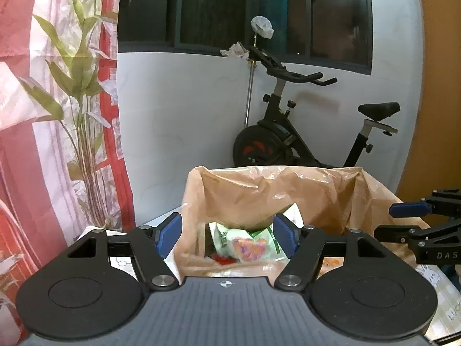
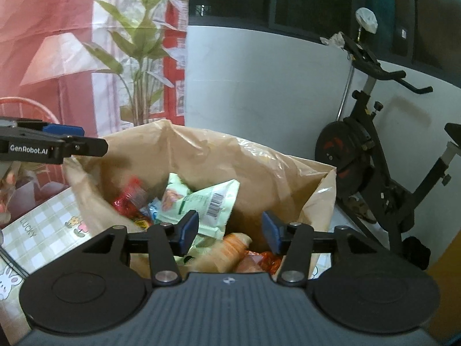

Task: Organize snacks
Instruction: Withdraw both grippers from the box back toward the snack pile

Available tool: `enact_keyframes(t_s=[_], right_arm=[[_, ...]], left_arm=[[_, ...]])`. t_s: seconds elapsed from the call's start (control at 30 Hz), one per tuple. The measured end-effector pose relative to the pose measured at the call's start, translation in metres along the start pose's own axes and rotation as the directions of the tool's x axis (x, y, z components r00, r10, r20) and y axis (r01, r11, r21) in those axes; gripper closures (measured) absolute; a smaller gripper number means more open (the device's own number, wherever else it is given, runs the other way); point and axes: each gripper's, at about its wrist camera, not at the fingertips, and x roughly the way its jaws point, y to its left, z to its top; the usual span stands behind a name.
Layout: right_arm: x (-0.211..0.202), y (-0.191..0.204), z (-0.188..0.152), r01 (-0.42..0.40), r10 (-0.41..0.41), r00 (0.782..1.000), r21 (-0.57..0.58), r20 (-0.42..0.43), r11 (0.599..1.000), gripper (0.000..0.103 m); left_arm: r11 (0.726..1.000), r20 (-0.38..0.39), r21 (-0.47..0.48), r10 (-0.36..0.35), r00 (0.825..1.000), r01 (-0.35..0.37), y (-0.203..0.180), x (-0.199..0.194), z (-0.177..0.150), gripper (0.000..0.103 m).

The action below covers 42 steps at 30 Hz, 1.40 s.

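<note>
A brown plastic bag [image 1: 288,190] [image 2: 201,155] stands open on the table with snack packets inside. A pale green packet [image 2: 201,204] [image 1: 245,242] lies on top, red wrappers [image 2: 129,199] sit to its left, and an orange pack [image 2: 227,250] lies at the near side. My left gripper [image 1: 227,235] is open at the bag's left edge; one finger is outside the wall, the other over the mouth, and nothing is pinched. My right gripper [image 2: 230,232] is open above the orange pack and holds nothing. Each gripper also shows in the other view: the right gripper [image 1: 394,222] and the left gripper [image 2: 83,138].
A black exercise bike [image 1: 302,132] [image 2: 374,155] stands by the white wall behind the bag. A red curtain with a plant print [image 1: 57,101] hangs at the left. The table wears a green checked cloth [image 2: 43,230] with a rabbit print.
</note>
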Motion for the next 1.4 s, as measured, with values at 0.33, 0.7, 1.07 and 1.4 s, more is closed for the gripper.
enact_keyframes(t_s=[0.33,0.7,1.07,1.4], right_arm=[[-0.039,0.013,-0.010,-0.044,0.042,0.997,0.020,0.059,0.999,0.051],[-0.056,0.034,-0.050,-0.095,0.094,0.995,0.030,0.033,0.995,0.051],[-0.040,0.045,-0.094,-0.103,0.105,0.994,0.048,-0.038,0.993,0.051],[-0.025,0.049,-0.131,-0.103,0.109,0.990,0.065,-0.087,0.993,0.051]], left_arm=[[1.000,-0.010,-0.028,-0.006,1.000,0.006,0.015,-0.047,-0.024,0.031],[0.996,-0.033,-0.083,0.021,0.999,-0.024,0.026,-0.069,-0.071,0.031],[0.994,-0.092,-0.104,0.032,0.995,-0.042,0.027,-0.061,-0.108,0.031],[0.994,-0.120,-0.100,0.034,0.992,-0.046,0.018,-0.054,-0.132,0.031]])
